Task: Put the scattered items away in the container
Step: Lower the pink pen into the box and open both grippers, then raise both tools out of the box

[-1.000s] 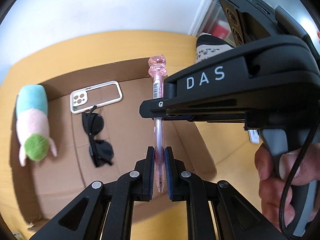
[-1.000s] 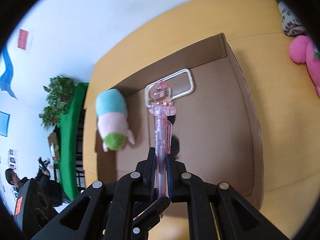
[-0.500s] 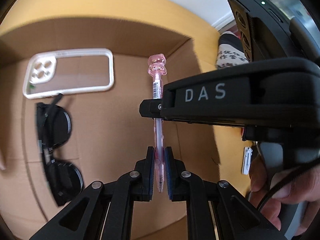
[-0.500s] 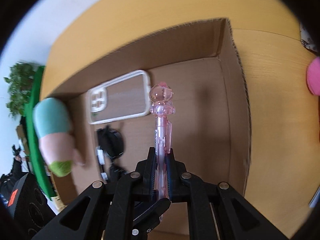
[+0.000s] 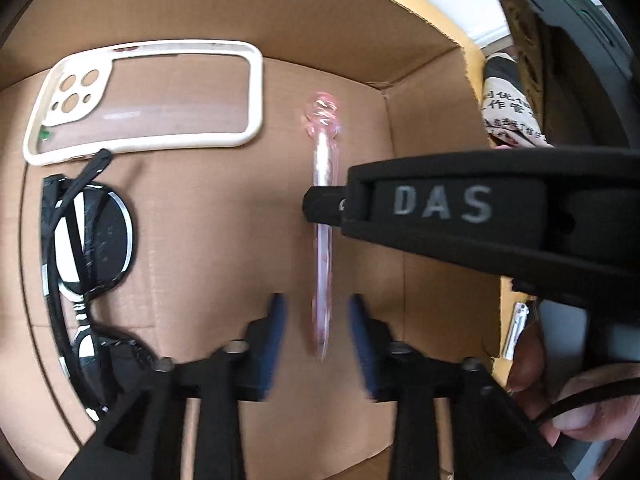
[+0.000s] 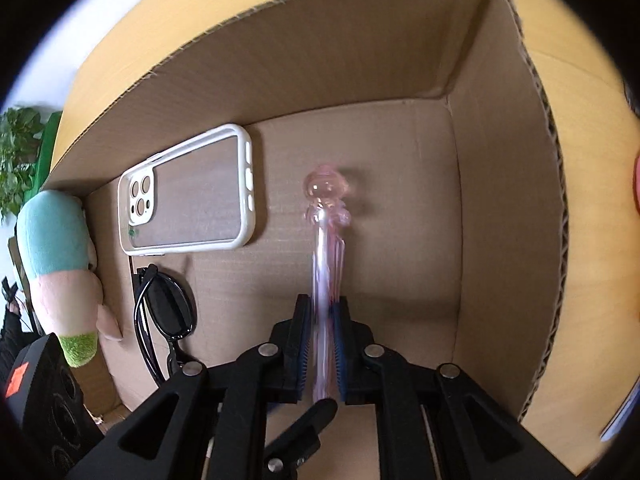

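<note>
A pink pen (image 5: 326, 160) with a clear knob top hangs blurred just over the floor of the cardboard box (image 5: 240, 0). My left gripper (image 5: 316, 300) is opening: its blue pads stand well apart on either side of the pen's tip without touching it. From the right, my right gripper (image 5: 320, 204) crosses the pen's middle. In the right wrist view the pen (image 6: 326, 248) runs between the right gripper (image 6: 323, 304), whose jaws are opening; they stand close beside it and the pen looks smeared while the fingers are sharp.
Inside the box (image 6: 320, 60) lie a white phone case (image 6: 196, 192), black sunglasses (image 6: 164, 308) and a plush toy (image 6: 56, 248) along the left side. A person's hand (image 5: 580, 412) holds the right gripper. Yellow table (image 6: 580, 80) surrounds the box; a small white item (image 5: 516, 332) lies outside.
Both grippers sank into the box with the pen. The left jaws have spread wide off the pen, the right jaws have loosened slightly, and the pen is now blurred.
</note>
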`<act>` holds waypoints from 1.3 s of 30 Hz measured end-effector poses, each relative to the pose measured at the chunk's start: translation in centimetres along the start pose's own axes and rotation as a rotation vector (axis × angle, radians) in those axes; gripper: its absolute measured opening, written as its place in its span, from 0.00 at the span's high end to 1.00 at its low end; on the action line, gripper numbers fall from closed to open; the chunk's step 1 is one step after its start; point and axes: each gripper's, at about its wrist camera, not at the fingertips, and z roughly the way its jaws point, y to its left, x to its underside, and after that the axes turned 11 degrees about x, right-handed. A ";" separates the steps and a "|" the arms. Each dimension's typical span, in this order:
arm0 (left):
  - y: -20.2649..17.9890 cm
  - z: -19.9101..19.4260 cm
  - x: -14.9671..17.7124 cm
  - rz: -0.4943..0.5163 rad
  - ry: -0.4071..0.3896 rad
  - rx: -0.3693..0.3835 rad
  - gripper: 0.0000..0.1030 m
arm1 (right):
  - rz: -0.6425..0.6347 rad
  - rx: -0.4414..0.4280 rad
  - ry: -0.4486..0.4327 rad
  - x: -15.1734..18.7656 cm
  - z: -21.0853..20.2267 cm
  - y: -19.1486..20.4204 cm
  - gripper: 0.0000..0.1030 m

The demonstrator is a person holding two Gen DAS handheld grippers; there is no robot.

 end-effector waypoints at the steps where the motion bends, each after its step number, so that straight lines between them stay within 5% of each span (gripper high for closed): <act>1: -0.2 -0.4 0.2 0.009 -0.009 -0.007 0.47 | 0.000 -0.007 -0.007 0.3 -0.4 0.0 0.80; 7: -3.1 -5.7 3.3 0.133 -0.131 -0.112 0.24 | -0.062 0.018 -0.151 3.8 -5.4 0.5 0.63; 13: -4.8 -15.8 9.5 0.219 -0.390 -0.250 0.05 | -0.183 0.062 -0.417 11.1 -13.5 1.9 0.54; 18: -3.2 -23.6 14.0 0.212 -0.555 -0.338 0.01 | -0.220 0.097 -0.542 17.0 -17.7 3.4 0.45; 30: -2.5 -29.5 22.8 0.159 -0.607 -0.487 0.01 | -0.215 0.057 -0.563 27.8 -21.7 6.0 0.44; 39: -3.1 -30.9 26.4 0.169 -0.631 -0.482 0.01 | -0.199 0.087 -0.593 32.0 -22.8 5.6 0.44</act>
